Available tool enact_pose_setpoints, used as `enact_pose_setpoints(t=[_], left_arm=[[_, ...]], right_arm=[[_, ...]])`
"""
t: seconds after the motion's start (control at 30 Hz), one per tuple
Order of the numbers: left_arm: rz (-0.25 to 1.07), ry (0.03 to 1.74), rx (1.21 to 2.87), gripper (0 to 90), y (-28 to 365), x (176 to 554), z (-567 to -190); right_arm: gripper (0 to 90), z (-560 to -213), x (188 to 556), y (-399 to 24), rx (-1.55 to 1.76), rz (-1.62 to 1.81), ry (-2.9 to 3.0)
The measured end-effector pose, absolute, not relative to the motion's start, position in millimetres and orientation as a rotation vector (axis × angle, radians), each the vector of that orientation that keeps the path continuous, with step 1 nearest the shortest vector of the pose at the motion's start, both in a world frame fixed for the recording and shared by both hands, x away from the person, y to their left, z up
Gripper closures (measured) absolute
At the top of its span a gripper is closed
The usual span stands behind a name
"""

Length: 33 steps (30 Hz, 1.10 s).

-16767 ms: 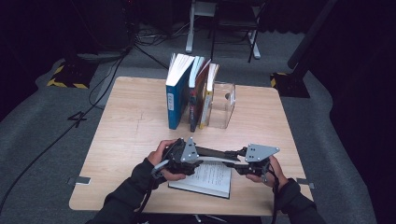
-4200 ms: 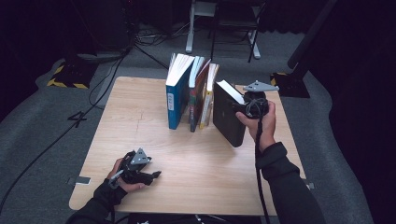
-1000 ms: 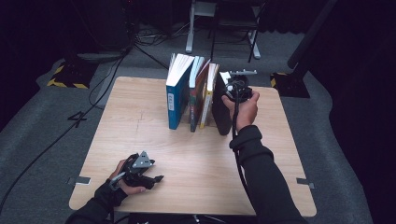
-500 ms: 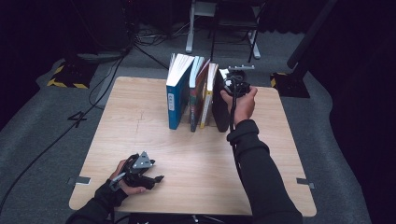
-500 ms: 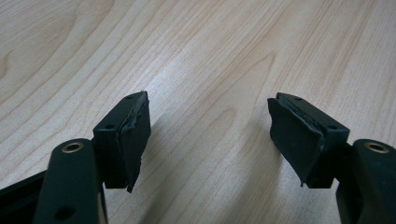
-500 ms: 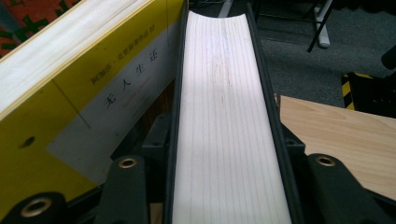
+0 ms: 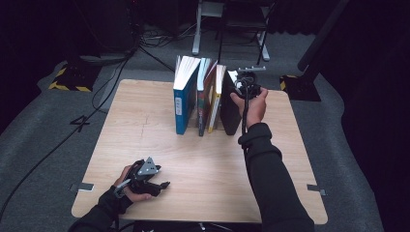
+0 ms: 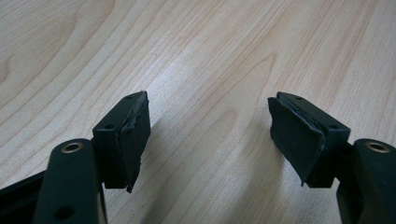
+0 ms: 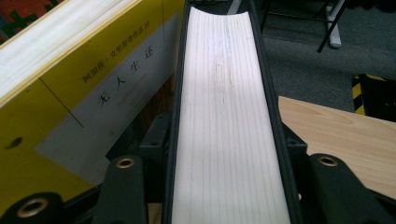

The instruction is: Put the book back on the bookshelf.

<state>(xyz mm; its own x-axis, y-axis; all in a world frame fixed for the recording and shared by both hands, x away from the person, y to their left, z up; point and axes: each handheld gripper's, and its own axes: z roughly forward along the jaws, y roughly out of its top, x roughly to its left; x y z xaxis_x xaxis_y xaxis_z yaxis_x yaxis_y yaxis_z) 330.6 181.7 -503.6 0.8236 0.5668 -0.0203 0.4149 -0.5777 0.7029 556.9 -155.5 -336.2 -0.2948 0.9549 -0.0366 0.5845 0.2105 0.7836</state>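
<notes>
Black book (image 7: 229,112) now flush against yellow book (image 7: 215,99)

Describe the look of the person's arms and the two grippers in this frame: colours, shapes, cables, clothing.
Both arms wear dark long sleeves. The left gripper is black with a grey three-cornered plate on top; its jaws end in blocky black pads on arms with brass-ringed holes. The right gripper is black too, trailing a black cable along the forearm.

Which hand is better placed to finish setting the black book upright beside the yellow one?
The right. Its gripper already clamps the black book, standing against the yellow book in the row. The left gripper rests open near the table's front edge, far from the books.
</notes>
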Motion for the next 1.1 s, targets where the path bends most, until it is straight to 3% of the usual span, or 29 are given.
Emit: enact_pose_setpoints(t=[0.7, 1.1], left_arm=[[0.272, 0.714, 2.263, 29.0, 182, 330, -504], [0.274, 0.713, 2.265, 29.0, 182, 331, -504]], right_arm=[[37.0, -324, 516, -180, 1.239, 1.010, 2.092], [31.6, -356, 488, -214, 1.128, 1.159, 2.122]])
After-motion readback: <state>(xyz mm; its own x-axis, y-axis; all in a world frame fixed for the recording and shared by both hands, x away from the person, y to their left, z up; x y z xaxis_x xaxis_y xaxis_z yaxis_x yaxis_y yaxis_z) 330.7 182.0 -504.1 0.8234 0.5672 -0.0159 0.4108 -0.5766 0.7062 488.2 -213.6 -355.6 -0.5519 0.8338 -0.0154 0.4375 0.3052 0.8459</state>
